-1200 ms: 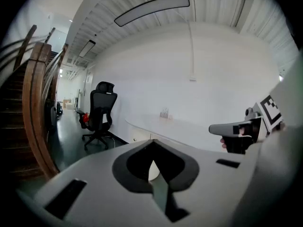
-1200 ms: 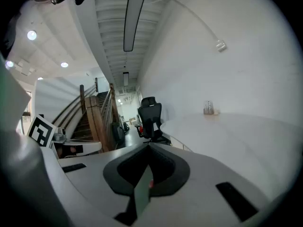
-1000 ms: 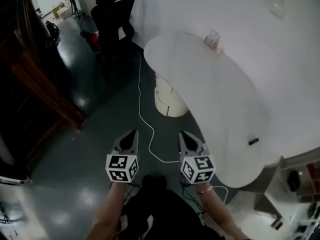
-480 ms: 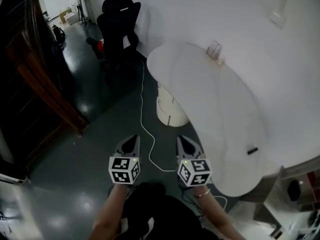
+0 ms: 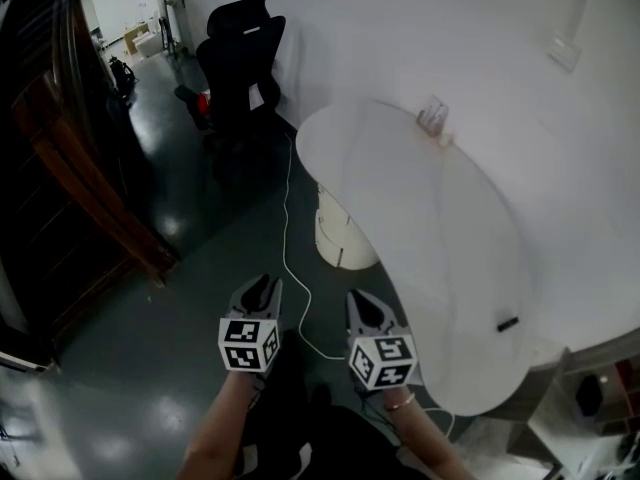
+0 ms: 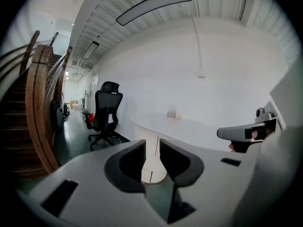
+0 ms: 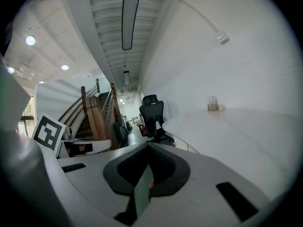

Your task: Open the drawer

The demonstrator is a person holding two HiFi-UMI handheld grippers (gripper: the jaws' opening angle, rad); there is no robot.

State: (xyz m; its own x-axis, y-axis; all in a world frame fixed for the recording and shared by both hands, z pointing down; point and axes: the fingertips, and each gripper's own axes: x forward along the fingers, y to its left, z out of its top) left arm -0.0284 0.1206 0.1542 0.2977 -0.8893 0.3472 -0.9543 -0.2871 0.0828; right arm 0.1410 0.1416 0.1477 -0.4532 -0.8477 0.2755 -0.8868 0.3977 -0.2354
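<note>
Fingers (image 6: 127,163) of the left gripper (image 5: 262,290) are parting with nothing between them; the right gripper (image 5: 365,306) is closed and empty. No drawer shows in any view. Moving on could snag the white cable (image 5: 286,230) at lower centre or bump the counter (image 5: 430,228) at right.

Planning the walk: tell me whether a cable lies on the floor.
Yes, a white cable trails across the dark floor beside the table's base.

Bare forearms (image 5: 213,430), dark clothing (image 5: 310,436), thin bracelet (image 5: 401,402) (right wrist), 2 black-white marker cubes (image 5: 247,344) (image 5: 383,360).
</note>
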